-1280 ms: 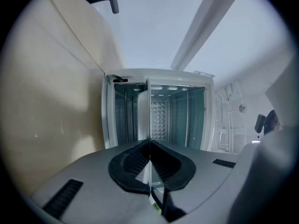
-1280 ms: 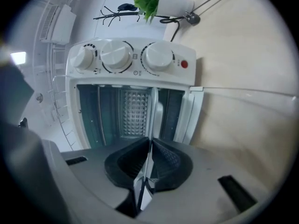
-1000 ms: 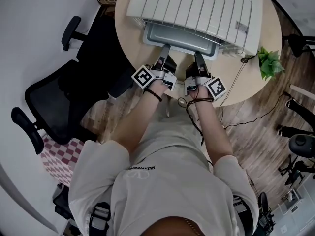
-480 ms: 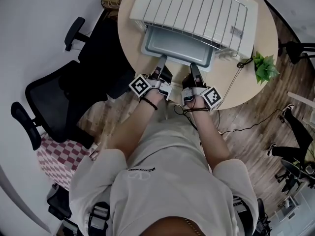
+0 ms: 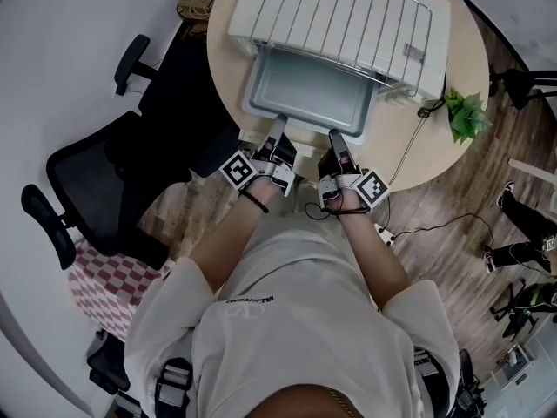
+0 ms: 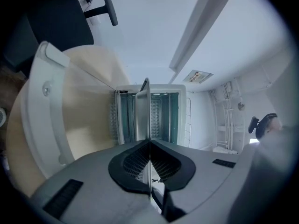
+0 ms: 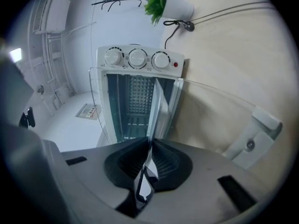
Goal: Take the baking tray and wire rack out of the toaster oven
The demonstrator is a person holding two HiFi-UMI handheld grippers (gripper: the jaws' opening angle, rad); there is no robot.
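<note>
The baking tray (image 5: 309,94) sticks partway out of the mouth of the toaster oven (image 5: 348,16), its far end inside the cavity and its near end out over the lowered door. Both tools grip its near rim side by side. The left gripper (image 5: 277,127) is clenched on the rim towards the tray's left corner; in the left gripper view the thin metal edge (image 6: 142,115) runs straight in between the closed pads. The right gripper (image 5: 335,138) pinches the same rim further right, and the right gripper view shows the tray's edge (image 7: 156,111) caught between its jaws, below the oven's three knobs (image 7: 138,57). The glass door (image 7: 257,125) hangs open with its handle towards the person. The oven stands on a round wooden table (image 5: 222,81), with a small green plant (image 5: 466,116) at the table's right edge. A black office chair (image 5: 96,181) sits on the floor to the left
</note>
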